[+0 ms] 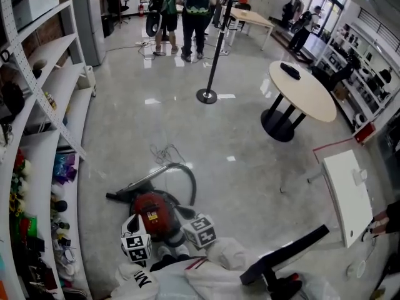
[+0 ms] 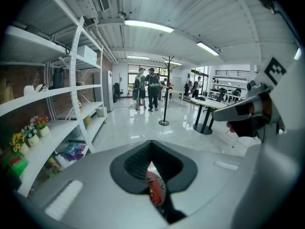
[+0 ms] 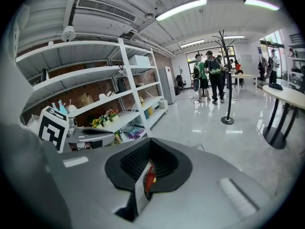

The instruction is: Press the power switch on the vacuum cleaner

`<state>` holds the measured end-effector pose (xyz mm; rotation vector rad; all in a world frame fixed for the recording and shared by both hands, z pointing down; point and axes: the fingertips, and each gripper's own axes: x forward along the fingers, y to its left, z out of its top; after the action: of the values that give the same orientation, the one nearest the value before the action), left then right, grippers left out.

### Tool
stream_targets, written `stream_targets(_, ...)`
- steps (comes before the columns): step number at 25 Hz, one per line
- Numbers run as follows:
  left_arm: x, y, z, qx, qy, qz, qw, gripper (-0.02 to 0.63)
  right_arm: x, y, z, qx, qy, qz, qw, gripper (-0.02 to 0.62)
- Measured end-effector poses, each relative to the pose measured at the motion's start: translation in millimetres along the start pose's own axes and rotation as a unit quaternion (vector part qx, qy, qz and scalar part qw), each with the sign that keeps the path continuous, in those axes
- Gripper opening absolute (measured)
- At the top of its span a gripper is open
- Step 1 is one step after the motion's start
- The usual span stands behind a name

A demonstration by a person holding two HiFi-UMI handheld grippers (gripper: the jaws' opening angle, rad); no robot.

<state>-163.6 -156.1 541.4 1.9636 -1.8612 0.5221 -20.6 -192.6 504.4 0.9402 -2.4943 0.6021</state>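
Head view: vacuum cleaner (image 1: 153, 212) on the floor at 6 o'clock, hose (image 1: 185, 179) looped at its 1, wand (image 1: 132, 189) out twd 10. Only the grippers' marker cubes show here, both over the vac body, L at its 7, R at its 4. Jaws not visible from up here.

Gripper views fill that in. Left gripper (image 2: 153, 175): jaws brought together to a thin slit, nothing held, a red sliver of vac seen thru it. Right gripper (image 3: 147, 173): same, closed up and empty w/ red behind the slit. Switch itself can't be made out in any view.

Edges: shelf rack (image 1: 44, 161) runs along 9 o'clock, near the vac. Floor lies open from 12 to 3, up to the pole stand (image 1: 207, 95) at 12 and the round desk (image 1: 303, 91) at 2.
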Motion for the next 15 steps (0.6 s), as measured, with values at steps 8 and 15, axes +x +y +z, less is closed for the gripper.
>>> stream_targets(8,-16.7,-11.8,31.9,0.003,-0.033,-0.002,0.9994,0.0,-14.4,7.8,24.7,-0.011,-0.02,0.015,1.0,0.0)
stream_targets(15,-30.4,0.3,43.9,-0.01,-0.056,0.019,0.9982,0.0,-17.8,8.1,32.6,-0.019,-0.028,0.014,0.999,0.0)
